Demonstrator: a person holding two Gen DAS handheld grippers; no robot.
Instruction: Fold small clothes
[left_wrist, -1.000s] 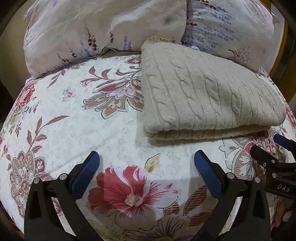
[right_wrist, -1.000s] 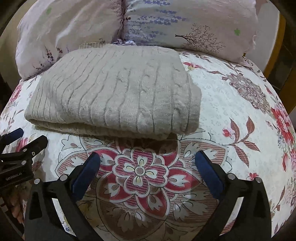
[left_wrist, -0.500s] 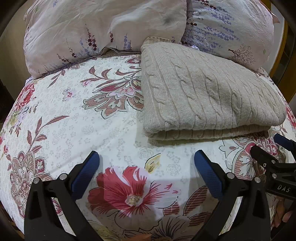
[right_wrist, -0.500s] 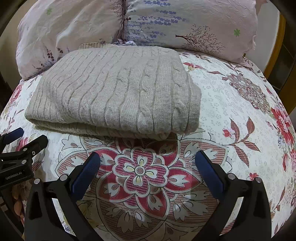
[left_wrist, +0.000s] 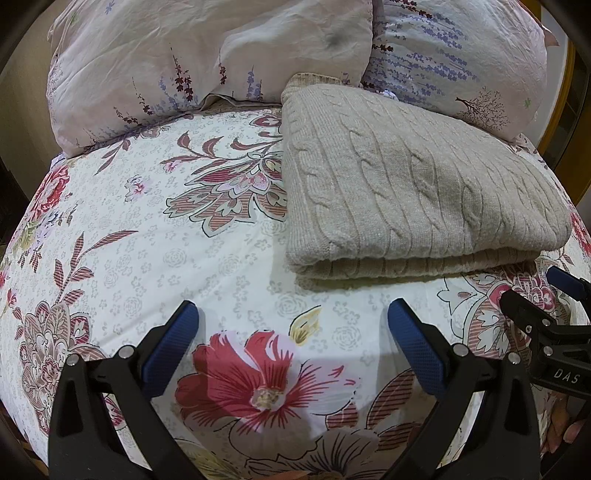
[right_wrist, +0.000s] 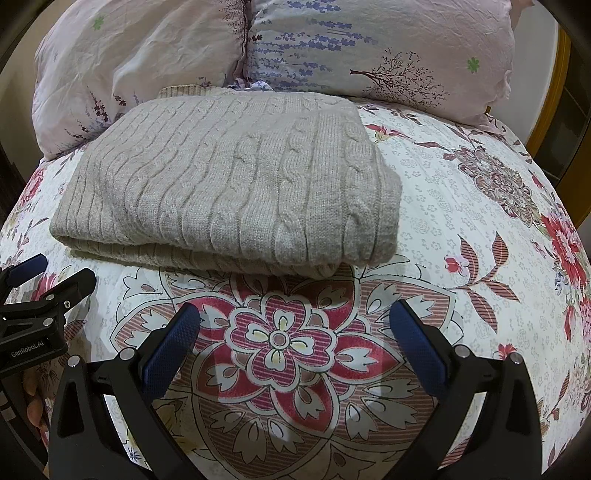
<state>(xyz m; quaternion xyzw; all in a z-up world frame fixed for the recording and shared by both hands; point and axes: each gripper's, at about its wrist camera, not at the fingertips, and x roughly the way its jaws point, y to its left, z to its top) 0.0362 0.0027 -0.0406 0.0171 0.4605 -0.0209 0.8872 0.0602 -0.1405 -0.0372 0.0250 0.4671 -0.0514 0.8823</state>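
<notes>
A beige cable-knit sweater (left_wrist: 406, 192) lies folded into a neat rectangle on the floral bedsheet (left_wrist: 184, 240), its folded edge toward me. It also shows in the right wrist view (right_wrist: 236, 184). My left gripper (left_wrist: 291, 325) is open and empty, hovering over the sheet just short of the sweater's near left corner. My right gripper (right_wrist: 295, 325) is open and empty, just short of the sweater's near right part. Each gripper shows at the side of the other's view: the right gripper (left_wrist: 543, 295) and the left gripper (right_wrist: 48, 273).
Two floral pillows (left_wrist: 207, 55) (right_wrist: 388, 48) lean behind the sweater at the head of the bed. A wooden bed frame (right_wrist: 546, 107) shows at the right edge. Bare sheet (right_wrist: 480, 221) extends to the right of the sweater.
</notes>
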